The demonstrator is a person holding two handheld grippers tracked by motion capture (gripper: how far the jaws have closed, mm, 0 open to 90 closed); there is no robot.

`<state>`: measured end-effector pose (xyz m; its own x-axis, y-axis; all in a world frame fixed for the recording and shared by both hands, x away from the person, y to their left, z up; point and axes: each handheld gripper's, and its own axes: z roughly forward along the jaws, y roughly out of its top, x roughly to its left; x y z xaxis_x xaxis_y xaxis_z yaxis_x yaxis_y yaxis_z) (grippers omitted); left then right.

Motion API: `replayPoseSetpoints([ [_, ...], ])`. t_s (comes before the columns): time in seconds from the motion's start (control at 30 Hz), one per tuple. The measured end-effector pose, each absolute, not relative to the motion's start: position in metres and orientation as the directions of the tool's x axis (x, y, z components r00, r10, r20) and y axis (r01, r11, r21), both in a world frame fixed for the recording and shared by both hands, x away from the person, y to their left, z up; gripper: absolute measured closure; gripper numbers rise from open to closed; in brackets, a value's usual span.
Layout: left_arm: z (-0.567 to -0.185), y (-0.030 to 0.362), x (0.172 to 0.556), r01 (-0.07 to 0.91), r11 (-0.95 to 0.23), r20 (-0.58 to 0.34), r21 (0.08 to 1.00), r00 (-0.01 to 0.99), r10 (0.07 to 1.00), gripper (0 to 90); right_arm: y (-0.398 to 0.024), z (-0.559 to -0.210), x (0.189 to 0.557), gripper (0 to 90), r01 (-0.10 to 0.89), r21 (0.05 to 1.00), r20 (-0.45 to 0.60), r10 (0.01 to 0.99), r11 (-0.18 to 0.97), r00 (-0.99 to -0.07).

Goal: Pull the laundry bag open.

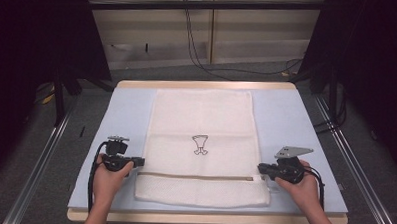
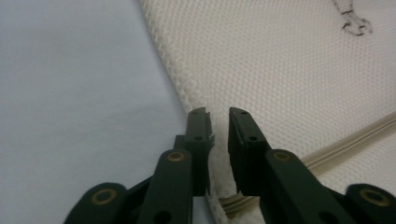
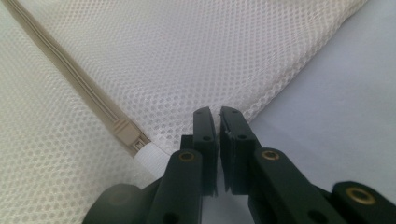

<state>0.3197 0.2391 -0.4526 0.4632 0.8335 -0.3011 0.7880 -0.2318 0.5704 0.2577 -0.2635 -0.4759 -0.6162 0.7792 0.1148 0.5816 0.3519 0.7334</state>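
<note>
One white mesh laundry bag [image 1: 201,142] was counted on one blue-topped table [image 1: 286,120]. One beige zipper [image 1: 199,176] was seen across the bag, and one small dark printed mark [image 1: 200,144] on its mesh. Two grippers were tallied, the left gripper [image 1: 138,162] and the right gripper [image 1: 261,168], and two hands were counted.

Mesh laundry bag [image 1: 200,142] flat on desk [image 1: 126,114], centred. Zipper [image 1: 199,176] across near end. Left hand-held gripper [image 1: 140,162] at bag's near-left edge; right hand-held gripper [image 1: 260,168] at near-right edge, beside zipper end.
</note>
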Motion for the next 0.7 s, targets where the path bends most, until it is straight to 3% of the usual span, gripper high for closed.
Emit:
replayPoseSetpoints([
  [0.13, -0.440, 0.224, 0.316, 0.750, -0.258, -0.292, 0.609, 0.515, 0.806, 60.0, -0.268, -0.468, 0.252, 81.8, 0.551, 0.768, 0.132, 0.761, 0.326, -0.635],
  [0.33, -0.431, 0.191, 0.310, 0.683, -0.342, -0.265, 0.645, 0.620, 0.739, 49.0, -0.267, -0.468, 0.242, 86.1, 0.499, 0.786, 0.083, 0.738, 0.365, -0.670],
  [0.5, -0.427, 0.164, 0.306, 0.665, -0.361, -0.309, 0.654, 0.670, 0.674, 43.3, -0.266, -0.469, 0.237, 88.4, 0.498, 0.776, 0.070, 0.733, 0.387, -0.677],
  [0.7, -0.428, 0.131, 0.308, 0.673, -0.348, -0.378, 0.653, 0.687, 0.620, 46.7, -0.259, -0.473, 0.237, 90.0, 0.487, 0.792, 0.088, 0.722, 0.367, -0.687],
])
